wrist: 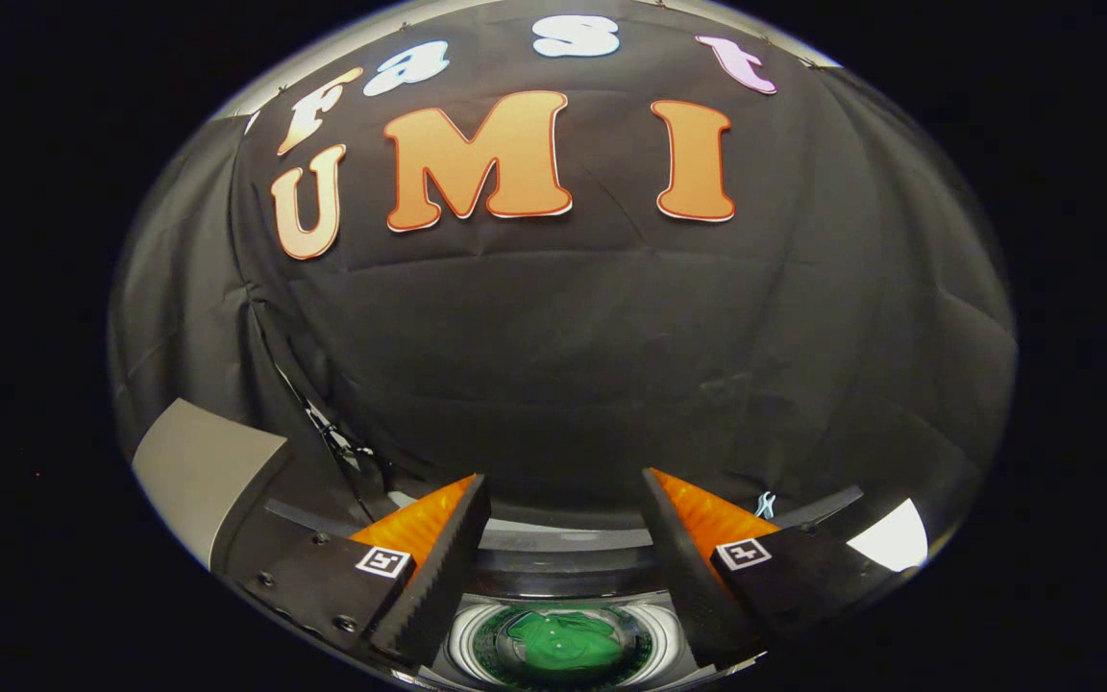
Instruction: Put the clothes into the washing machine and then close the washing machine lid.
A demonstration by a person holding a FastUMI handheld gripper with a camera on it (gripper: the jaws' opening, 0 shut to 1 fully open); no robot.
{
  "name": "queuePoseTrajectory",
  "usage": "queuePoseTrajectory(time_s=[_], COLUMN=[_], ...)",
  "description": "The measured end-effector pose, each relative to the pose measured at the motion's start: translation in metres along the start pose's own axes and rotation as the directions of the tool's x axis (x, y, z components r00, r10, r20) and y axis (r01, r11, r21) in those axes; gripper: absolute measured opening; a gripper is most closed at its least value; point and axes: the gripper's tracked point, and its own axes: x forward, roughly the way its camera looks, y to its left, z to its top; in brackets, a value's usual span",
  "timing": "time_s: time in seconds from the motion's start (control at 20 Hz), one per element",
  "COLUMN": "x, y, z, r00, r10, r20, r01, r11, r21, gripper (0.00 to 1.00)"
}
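both fingers of the gripper are spreading wide apart, gripping nothing, hanging above the washing machine; green clothes are lying inside its round drum, low between the fingers.

Green clothes bunched inside open washing machine (drum visible).

The claw has two wedge-shaped fingers that taper toward their tips, spread apart with a wide gap between them. Each inner face carries a ribbed, saw-toothed pad. A small square marker with a dark pattern on white sits on the flat top of each finger mount. Round screw heads dot the dark plate on the left.
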Motion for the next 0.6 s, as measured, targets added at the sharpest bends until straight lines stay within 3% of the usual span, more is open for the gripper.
queuePoseTrajectory(time_s=[0.35,0.5,0.6], x=[-0.041,-0.059,-0.073], y=[0.002,0.002,-0.006], z=[-0.036,-0.067,-0.102], r00=[1.000,0.999,0.993], r10=[-0.022,-0.025,-0.065], r20=[0.016,-0.026,-0.103], r01=[0.022,0.025,0.068], r11=[1.000,1.000,0.997], r21=[0.000,0.013,0.023], gripper=[0.99,0.99,0.99])
